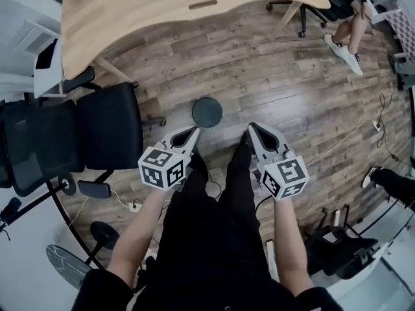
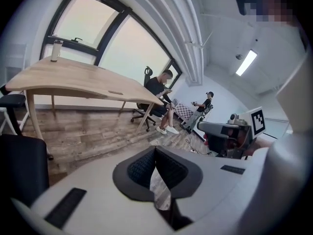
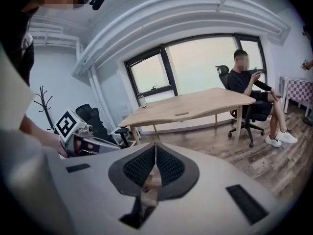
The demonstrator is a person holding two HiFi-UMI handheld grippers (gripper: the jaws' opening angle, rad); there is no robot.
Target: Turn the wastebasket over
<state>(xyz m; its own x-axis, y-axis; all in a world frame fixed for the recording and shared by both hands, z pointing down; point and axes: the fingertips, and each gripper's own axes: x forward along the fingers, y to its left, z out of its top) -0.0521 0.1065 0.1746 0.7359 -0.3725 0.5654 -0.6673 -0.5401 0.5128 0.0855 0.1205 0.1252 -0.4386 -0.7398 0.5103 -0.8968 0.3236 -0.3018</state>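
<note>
Progress: not started | wastebasket (image 1: 207,112) sits on the floor (image 1: 272,76), between and just ahead of both grippers, untouched | left gripper (image 1: 191,132) jaws closed, empty | right gripper (image 1: 253,129) jaws closed, empty | remaining: grip, flip over.

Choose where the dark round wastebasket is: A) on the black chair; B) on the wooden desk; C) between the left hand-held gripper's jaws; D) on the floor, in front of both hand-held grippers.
D: the wastebasket sits on the wood floor beyond the left hand-held gripper and right hand-held gripper.
</note>
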